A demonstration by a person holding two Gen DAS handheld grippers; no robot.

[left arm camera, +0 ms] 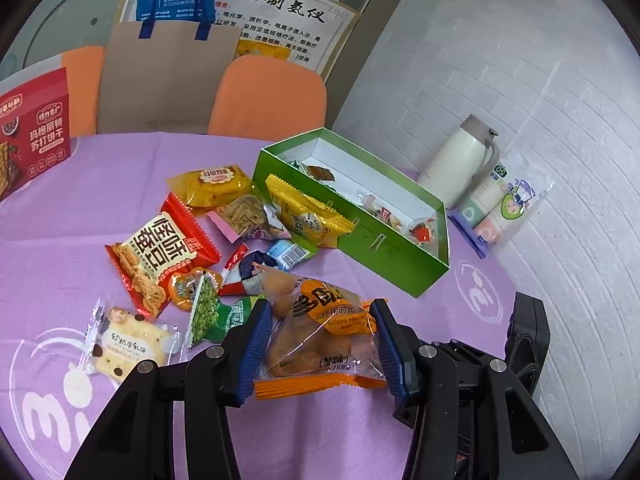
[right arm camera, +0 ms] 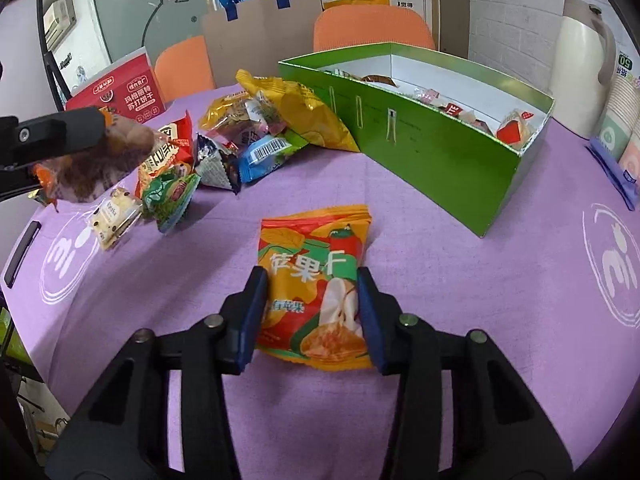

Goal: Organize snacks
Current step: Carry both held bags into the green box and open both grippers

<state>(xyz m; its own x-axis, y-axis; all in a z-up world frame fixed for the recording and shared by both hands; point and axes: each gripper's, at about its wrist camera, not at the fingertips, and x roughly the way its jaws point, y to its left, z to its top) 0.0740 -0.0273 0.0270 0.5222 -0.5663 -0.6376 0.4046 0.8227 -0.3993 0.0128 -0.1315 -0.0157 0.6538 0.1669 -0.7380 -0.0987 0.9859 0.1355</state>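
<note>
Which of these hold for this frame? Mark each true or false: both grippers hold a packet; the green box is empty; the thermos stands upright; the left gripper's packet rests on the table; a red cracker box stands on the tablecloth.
1. Both grippers hold a packet. True: the left gripper clamps an orange-edged clear snack packet, the right gripper a dried apple packet.
2. The green box is empty. False: small wrapped snacks lie inside.
3. The thermos stands upright. True.
4. The left gripper's packet rests on the table. False: the right wrist view shows it lifted.
5. A red cracker box stands on the purple tablecloth. True.
</note>
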